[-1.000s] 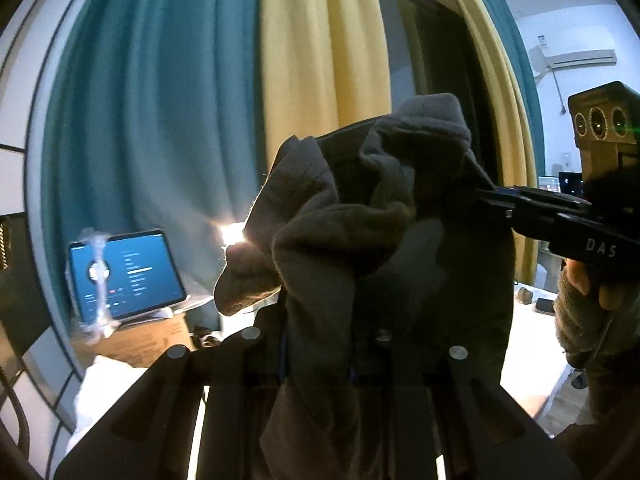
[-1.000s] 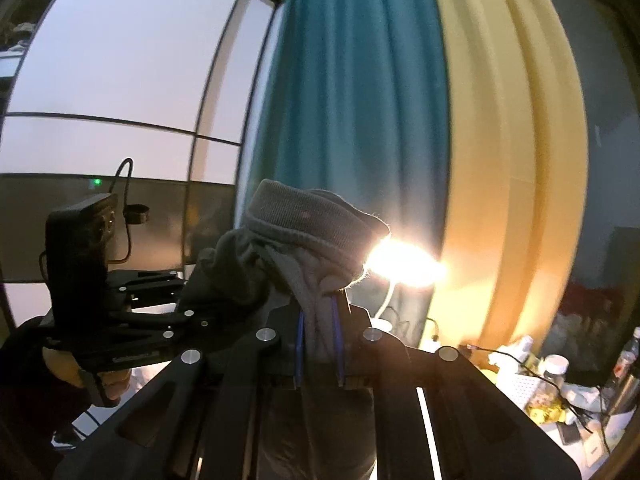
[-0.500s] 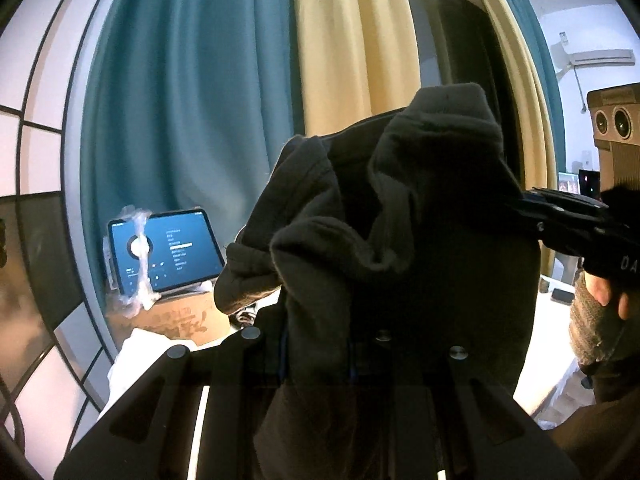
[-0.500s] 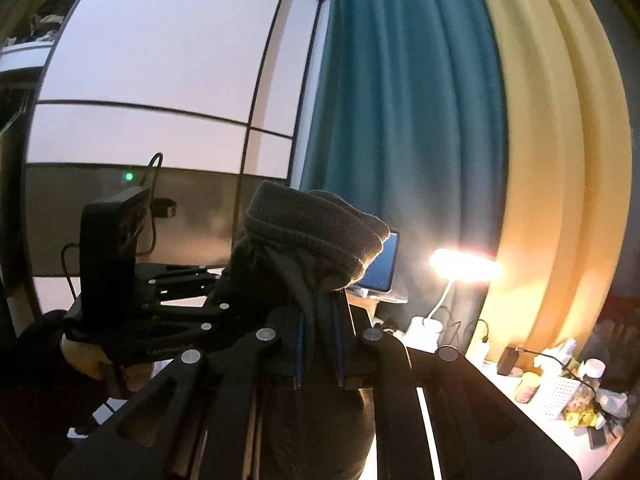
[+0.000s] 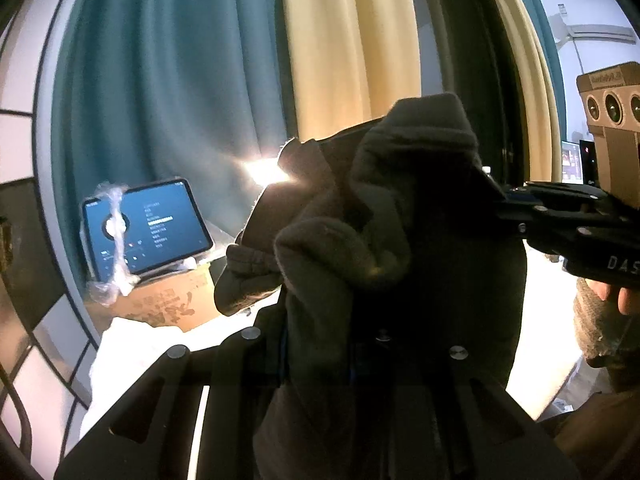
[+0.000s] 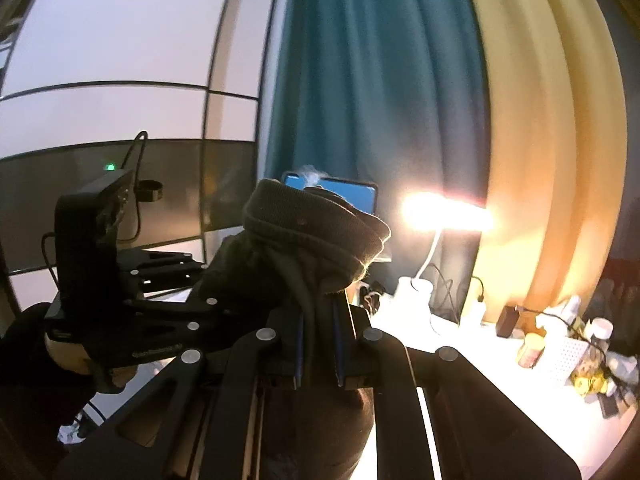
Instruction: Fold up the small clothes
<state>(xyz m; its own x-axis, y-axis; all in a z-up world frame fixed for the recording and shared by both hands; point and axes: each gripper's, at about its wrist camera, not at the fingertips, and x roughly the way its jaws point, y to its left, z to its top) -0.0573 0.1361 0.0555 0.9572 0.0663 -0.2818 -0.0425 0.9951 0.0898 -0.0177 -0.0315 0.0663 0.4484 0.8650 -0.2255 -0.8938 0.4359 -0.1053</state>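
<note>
A dark grey garment (image 5: 400, 240) hangs bunched between the left gripper (image 5: 320, 364) and right gripper (image 6: 318, 340), both jaws clamped on it, above the desk (image 6: 500, 380).

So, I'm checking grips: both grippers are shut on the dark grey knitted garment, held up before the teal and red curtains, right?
Not quite. The curtains are teal and yellow, as the left wrist view shows. Both the left gripper and right gripper are shut on the dark grey knitted garment.

Dark grey garment (image 5: 384, 248) with a ribbed cuff (image 6: 316, 228); teal curtain (image 5: 172, 80) beside a pale yellow one (image 5: 352, 48); black grippers.
</note>
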